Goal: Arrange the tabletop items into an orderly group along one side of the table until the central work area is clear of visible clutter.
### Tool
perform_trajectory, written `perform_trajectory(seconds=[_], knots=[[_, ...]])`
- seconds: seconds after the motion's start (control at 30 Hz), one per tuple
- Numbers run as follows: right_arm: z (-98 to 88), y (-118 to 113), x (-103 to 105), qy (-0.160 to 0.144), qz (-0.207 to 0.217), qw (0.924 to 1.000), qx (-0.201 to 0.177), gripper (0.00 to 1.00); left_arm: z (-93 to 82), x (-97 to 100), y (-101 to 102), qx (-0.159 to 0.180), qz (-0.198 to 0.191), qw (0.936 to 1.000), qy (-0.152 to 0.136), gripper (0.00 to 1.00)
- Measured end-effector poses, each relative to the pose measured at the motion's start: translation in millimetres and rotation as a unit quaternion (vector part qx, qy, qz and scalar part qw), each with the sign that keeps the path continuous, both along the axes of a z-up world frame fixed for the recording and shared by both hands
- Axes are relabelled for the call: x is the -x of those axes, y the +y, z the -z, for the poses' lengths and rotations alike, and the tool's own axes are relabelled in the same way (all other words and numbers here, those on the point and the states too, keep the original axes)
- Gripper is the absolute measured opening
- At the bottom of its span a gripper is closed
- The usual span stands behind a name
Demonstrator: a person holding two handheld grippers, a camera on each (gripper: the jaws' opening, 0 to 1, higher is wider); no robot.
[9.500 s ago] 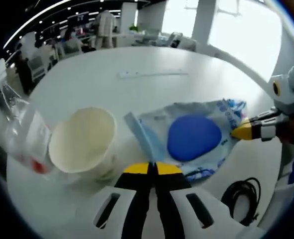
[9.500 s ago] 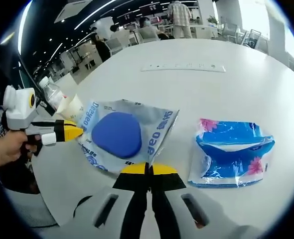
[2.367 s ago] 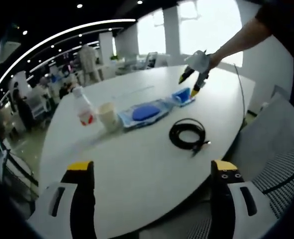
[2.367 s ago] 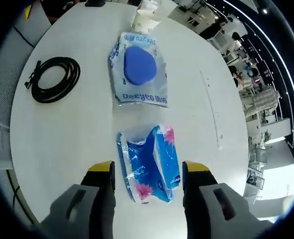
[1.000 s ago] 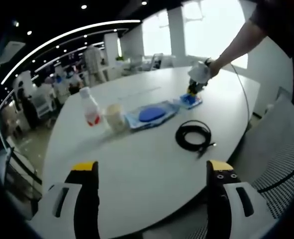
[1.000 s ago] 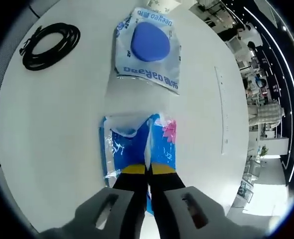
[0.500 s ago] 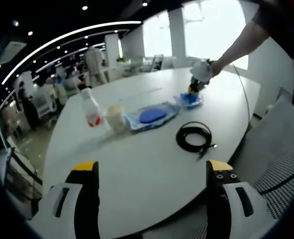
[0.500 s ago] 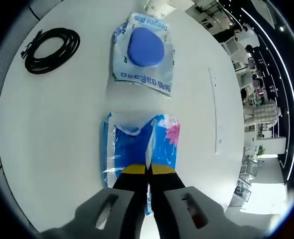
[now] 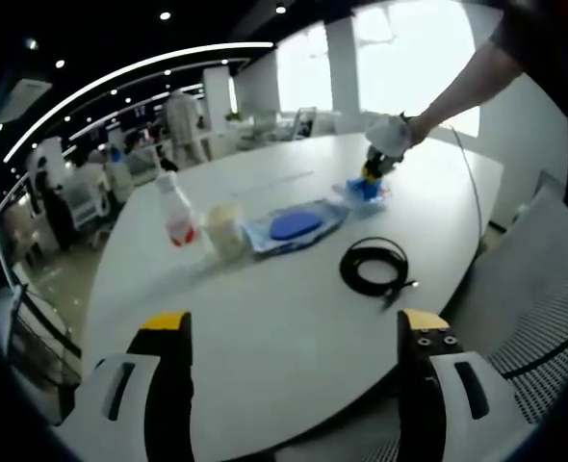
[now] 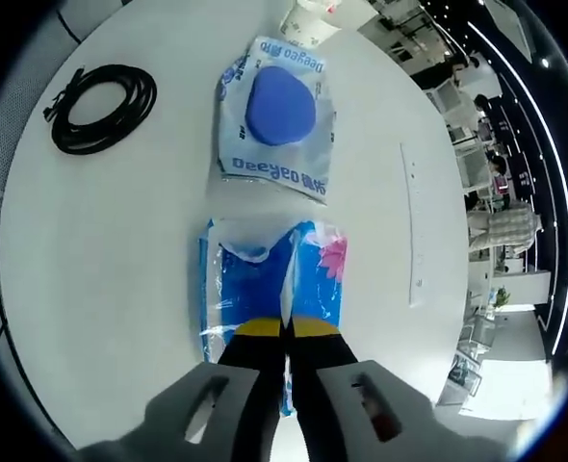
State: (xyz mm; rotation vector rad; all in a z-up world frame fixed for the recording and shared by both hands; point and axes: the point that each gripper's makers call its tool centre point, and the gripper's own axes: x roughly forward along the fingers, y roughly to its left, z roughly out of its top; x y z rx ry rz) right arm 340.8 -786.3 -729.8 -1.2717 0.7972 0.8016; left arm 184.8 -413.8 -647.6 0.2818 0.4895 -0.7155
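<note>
Dim open office (ceiling light strips (image 9: 120, 77)), bright windows (image 9: 409, 48).

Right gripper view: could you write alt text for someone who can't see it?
The right gripper has its yellow-tipped jaws shut on a blue tissue pack lying on a white table. Beyond it lies a clear wipes pouch with a blue lid, and a coiled black cable sits off to the left.

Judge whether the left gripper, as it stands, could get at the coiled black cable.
Probably yes. The left gripper is open and holds nothing, and bare table lies between it and the coiled black cable. The right gripper is busy elsewhere, shut on the blue tissue pack.
</note>
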Motion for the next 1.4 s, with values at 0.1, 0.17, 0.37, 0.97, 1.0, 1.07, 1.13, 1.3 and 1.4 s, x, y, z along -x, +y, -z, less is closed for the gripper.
perform_trajectory(seconds=[0.1,0.17,0.37,0.97,1.0,1.07,1.13,1.3,1.4], knots=[[1.8,2.9,-0.8,0.002,-0.004,1.0,0.002,0.0,-0.5,-0.5,0.4,0.001,-0.002,1.0,-0.001,0.84],[2.4,5.4,-2.0,0.004,-0.004,1.0,0.001,0.0,-0.7,-0.8,0.7,0.001,-0.003,1.0,-0.001,0.84],[8.9,10.0,-4.9,0.01,0.0,0.9999,-0.006,0.0,-0.7,-0.9,1.0,0.001,-0.004,1.0,-0.001,0.84],[23.2,12.2,-7.6,0.022,0.019,0.9995,-0.013,0.0,2.9,2.1,-0.3,0.002,0.004,0.9999,0.009,0.83],[23.6,11.7,-8.6,0.021,0.02,0.9995,-0.014,0.0,3.1,2.1,-0.3,0.002,0.004,0.9999,0.01,0.83],[24.1,11.6,-8.8,0.023,0.025,0.9993,-0.017,0.0,2.9,2.0,-0.3,0.001,0.004,1.0,0.009,0.83],[24.8,11.6,-8.5,0.023,0.025,0.9993,-0.015,0.0,2.7,1.8,-0.2,0.001,0.003,1.0,0.009,0.83],[24.3,15.3,-8.9,0.022,0.045,0.9982,-0.033,0.1,2.1,1.5,0.0,0.0,0.002,1.0,0.009,0.83],[22.4,17.0,-6.7,0.019,0.041,0.9986,-0.029,0.15,2.4,1.9,-0.2,0.0,0.002,1.0,0.01,0.83]])
